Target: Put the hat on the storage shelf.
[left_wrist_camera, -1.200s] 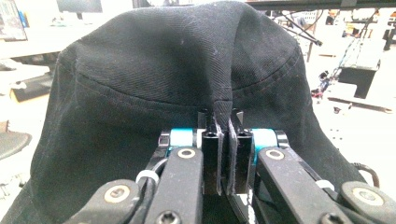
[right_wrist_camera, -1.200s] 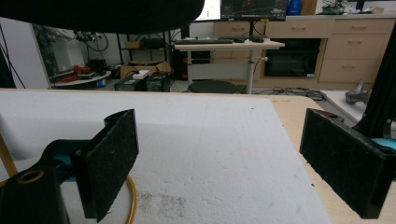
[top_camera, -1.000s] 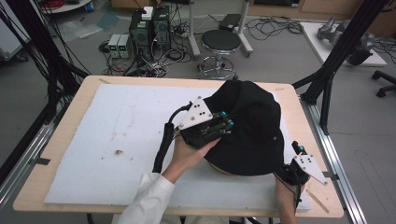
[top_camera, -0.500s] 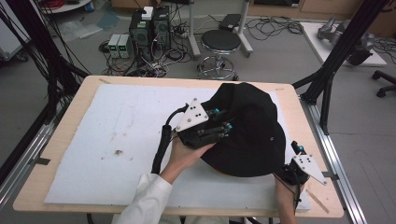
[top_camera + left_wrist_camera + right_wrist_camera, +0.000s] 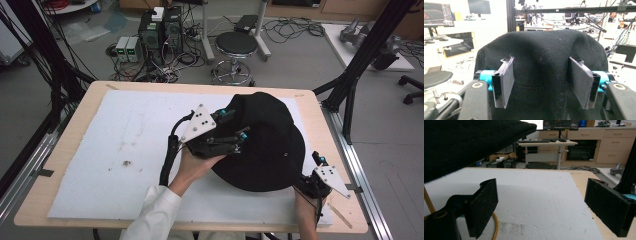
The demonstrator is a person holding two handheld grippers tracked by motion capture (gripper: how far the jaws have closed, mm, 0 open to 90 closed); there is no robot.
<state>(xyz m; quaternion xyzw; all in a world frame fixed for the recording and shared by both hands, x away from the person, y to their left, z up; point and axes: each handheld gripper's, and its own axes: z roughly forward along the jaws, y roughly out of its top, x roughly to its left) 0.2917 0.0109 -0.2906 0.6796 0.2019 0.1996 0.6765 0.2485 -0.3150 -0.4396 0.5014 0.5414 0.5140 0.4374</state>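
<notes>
A: The left claw (image 5: 239,136) has its jaws apart; they have just been opening, and its pads (image 5: 507,81) stand off the black hat (image 5: 265,142), whose cloth bulges between them without being pinched.

B: So it has let go?

A: It looks so. The hat lies right ahead of that claw on the white mat (image 5: 115,145) covering the counter (image 5: 85,107).

B: And the right claw (image 5: 312,182)?

A: Also wide apart, nothing gripped; the hat's brim (image 5: 474,142) hangs over it, up and to one side.

B: What remains?

A: I judge the hat is set down; tidying its shape or pulling both claws clear is likely left.
</notes>
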